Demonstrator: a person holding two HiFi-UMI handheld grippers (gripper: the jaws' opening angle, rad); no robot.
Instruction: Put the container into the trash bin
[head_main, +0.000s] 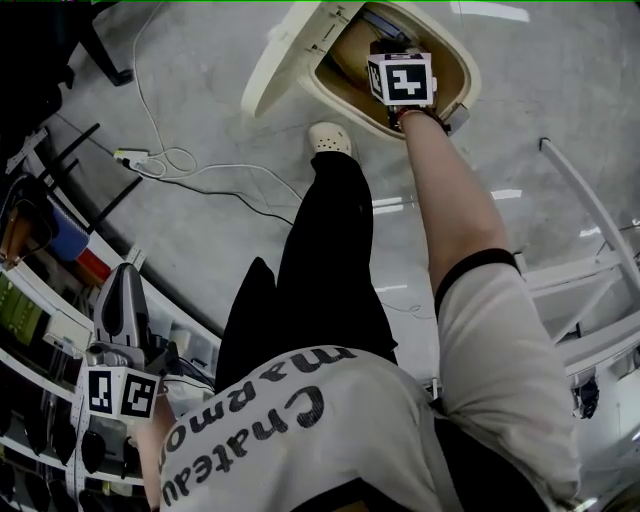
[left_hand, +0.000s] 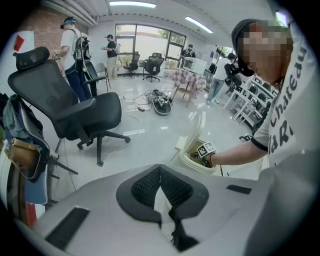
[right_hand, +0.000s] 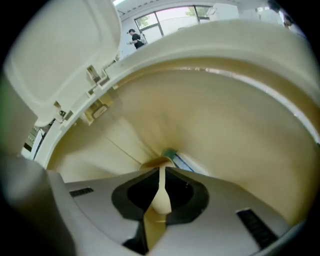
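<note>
The cream trash bin (head_main: 458, 52) stands on the floor with its lid (head_main: 278, 55) swung open. My right gripper (head_main: 385, 30) reaches down into it, its marker cube (head_main: 402, 80) above the rim. In the right gripper view the bin's inner wall (right_hand: 225, 125) fills the frame, and my right gripper (right_hand: 161, 169) is shut on a thin cream wall of the container (right_hand: 160, 196). Something green and white (right_hand: 172, 156) lies at the bin's bottom. My left gripper (head_main: 127, 272) is held low at the left, shut and empty (left_hand: 160, 169). It looks toward the bin (left_hand: 192, 156).
A white shoe (head_main: 328, 138) stands next to the bin. Cables (head_main: 170, 160) trail over the floor. Shelves (head_main: 40, 300) run along the left and a white rack (head_main: 600, 270) along the right. A black office chair (left_hand: 75, 110) and people (left_hand: 72, 50) are farther off.
</note>
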